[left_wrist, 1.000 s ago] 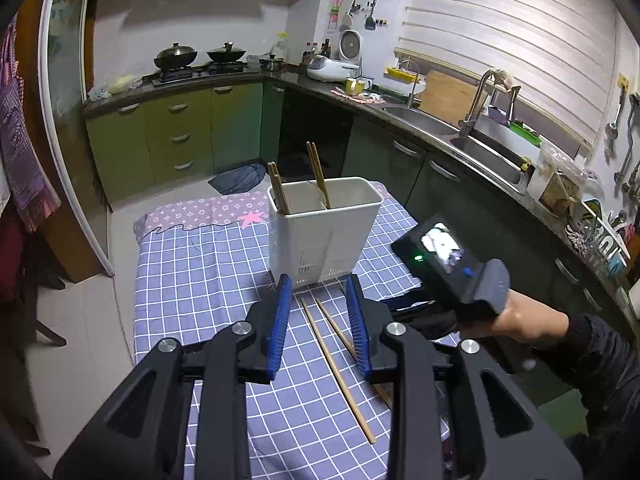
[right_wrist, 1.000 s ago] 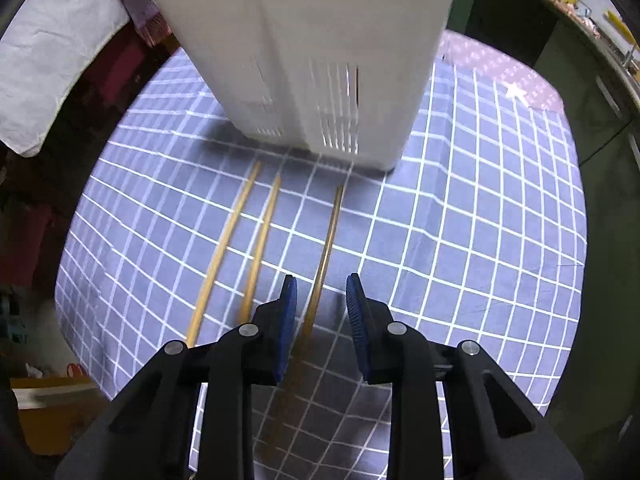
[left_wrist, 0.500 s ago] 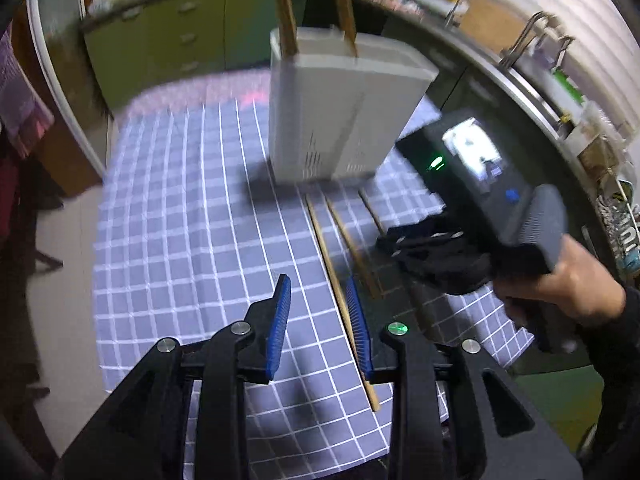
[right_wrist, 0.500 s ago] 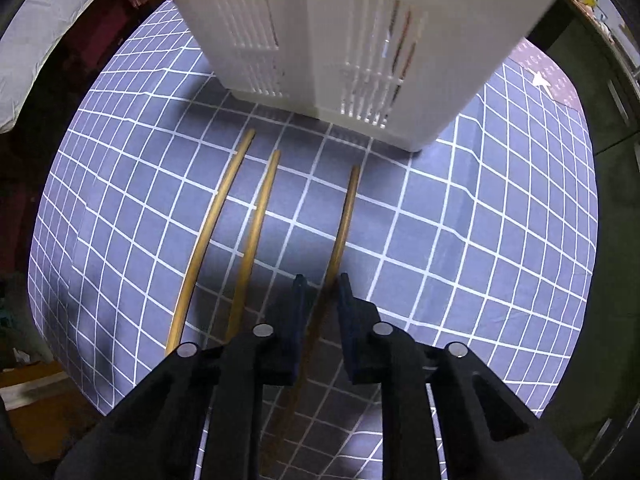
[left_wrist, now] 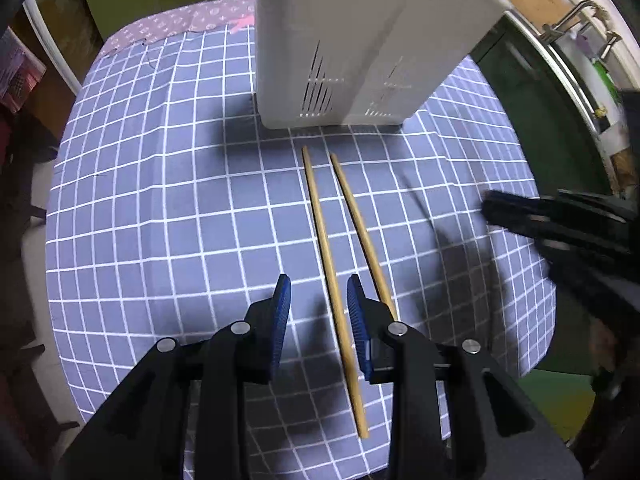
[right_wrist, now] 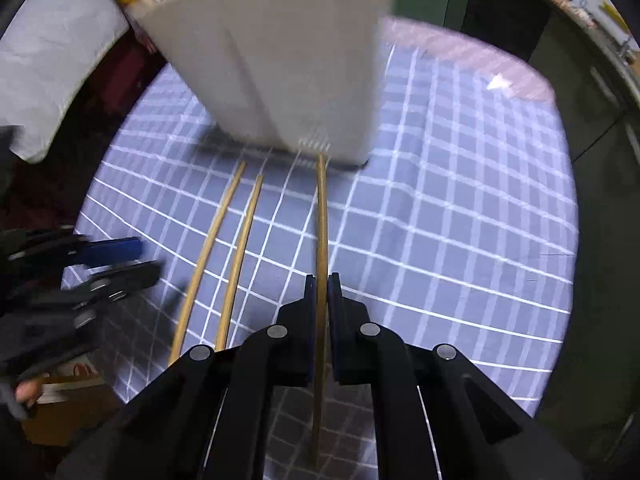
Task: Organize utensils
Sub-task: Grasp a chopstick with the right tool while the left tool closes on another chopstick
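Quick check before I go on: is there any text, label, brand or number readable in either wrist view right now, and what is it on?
None can be read.
White slotted plastic utensil holder: plain, no label showing.
Blue-and-white checked tablecloth: grid pattern only.
Pink patterned cloth at the far edge: small printed motifs, too blurred to read as letters.
Bamboo chopsticks: unmarked.

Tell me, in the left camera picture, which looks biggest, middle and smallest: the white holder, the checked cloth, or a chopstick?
1. Checked cloth: it fills most of the picture.
2. White holder: big, though its top is cut off and it is close to the camera.
3. Either chopstick: thinnest by far. The second chopstick looks about alike, so I won't rank them.
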`<move>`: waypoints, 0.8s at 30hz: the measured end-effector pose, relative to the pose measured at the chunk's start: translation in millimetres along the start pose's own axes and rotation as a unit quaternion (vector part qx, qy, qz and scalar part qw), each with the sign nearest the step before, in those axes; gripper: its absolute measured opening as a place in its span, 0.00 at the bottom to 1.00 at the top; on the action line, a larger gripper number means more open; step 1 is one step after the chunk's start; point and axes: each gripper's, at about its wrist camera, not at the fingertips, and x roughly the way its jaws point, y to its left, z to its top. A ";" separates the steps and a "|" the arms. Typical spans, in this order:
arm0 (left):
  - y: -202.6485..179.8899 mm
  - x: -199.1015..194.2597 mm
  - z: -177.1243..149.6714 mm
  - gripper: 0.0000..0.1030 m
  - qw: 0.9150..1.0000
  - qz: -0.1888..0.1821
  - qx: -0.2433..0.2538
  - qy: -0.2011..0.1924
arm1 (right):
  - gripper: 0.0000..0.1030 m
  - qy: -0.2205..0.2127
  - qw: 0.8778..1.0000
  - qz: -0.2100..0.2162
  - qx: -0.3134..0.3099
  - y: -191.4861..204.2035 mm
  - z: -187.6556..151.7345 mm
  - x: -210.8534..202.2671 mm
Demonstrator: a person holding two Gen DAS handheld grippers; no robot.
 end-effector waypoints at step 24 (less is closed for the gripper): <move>-28.2 51.9 23.1 0.24 0.998 0.050 0.000 0.044 | 0.06 -0.287 0.958 0.021 -0.004 0.0 84.5 -275.6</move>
